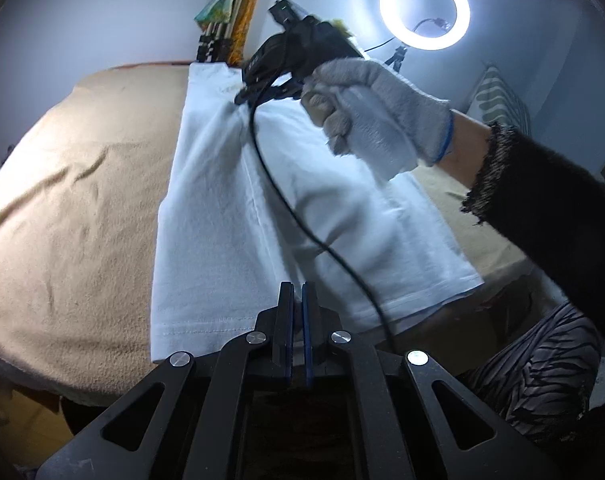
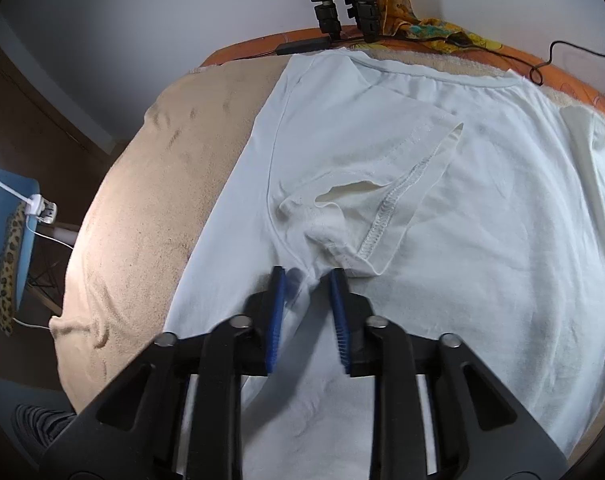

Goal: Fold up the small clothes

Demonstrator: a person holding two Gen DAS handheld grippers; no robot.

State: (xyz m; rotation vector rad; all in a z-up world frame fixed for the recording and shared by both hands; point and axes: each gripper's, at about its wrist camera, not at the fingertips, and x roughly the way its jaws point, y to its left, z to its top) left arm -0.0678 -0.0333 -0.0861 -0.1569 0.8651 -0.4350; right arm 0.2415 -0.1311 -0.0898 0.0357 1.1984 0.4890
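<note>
A white T-shirt (image 1: pixel 230 216) lies flat on a beige towel-covered table (image 1: pixel 70 208), its left side folded inward. My left gripper (image 1: pixel 298 292) is shut and empty, just above the shirt's near hem. In the right wrist view the shirt (image 2: pixel 482 220) fills the frame, with a sleeve (image 2: pixel 382 168) folded onto the body. My right gripper (image 2: pixel 308 276) is open, its jaws either side of a fabric ridge below the sleeve. It also shows in the left wrist view (image 1: pixel 246 96), held by a gloved hand (image 1: pixel 374 112) over the shirt's far end.
A lit ring light (image 1: pixel 424 8) stands behind the table at the right. Tripod legs (image 2: pixel 342 0) and colourful cloth (image 2: pixel 434 24) stand at the far edge. A black cable (image 1: pixel 302 232) hangs across the shirt. A blue stool (image 2: pixel 6 216) stands left of the table.
</note>
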